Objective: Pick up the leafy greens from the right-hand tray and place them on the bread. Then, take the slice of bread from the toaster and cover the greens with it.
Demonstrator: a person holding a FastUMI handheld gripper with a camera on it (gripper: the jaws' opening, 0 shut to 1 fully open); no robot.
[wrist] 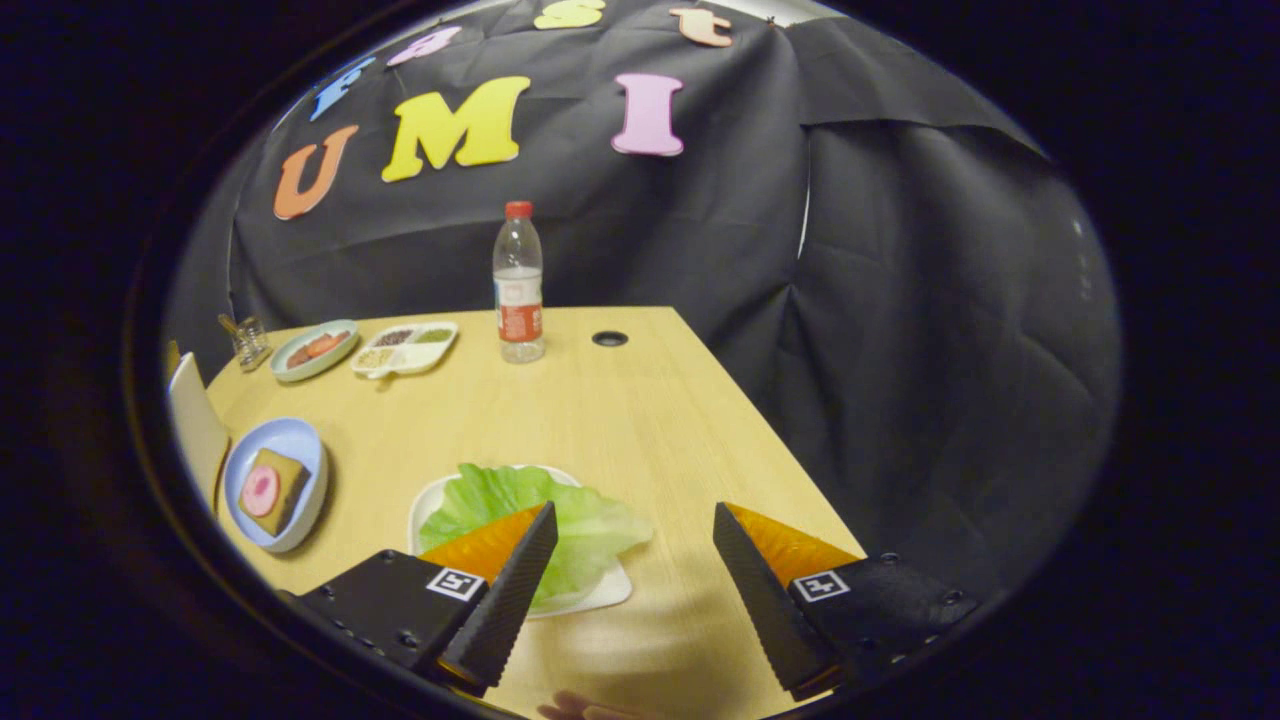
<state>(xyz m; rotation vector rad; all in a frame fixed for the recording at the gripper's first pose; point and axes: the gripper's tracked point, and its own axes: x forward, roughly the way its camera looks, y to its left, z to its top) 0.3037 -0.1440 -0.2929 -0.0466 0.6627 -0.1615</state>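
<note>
Step one, reaching: gripper [634,530] wide apart, empty, above near table [640,420]. Greens [590,525] on tray [425,510] under left finger. Next: shift left, lower, pinch leaf.

Partly hidden behind one finger [505,590] of the wide-open gripper [635,520]: pale green lettuce leaf [560,520] on white tray [600,595]. Cut short beside the blue plate [300,440]: a cream flat panel [195,425]. Too small to identify: fillings in the white divided dish [405,350].
</note>
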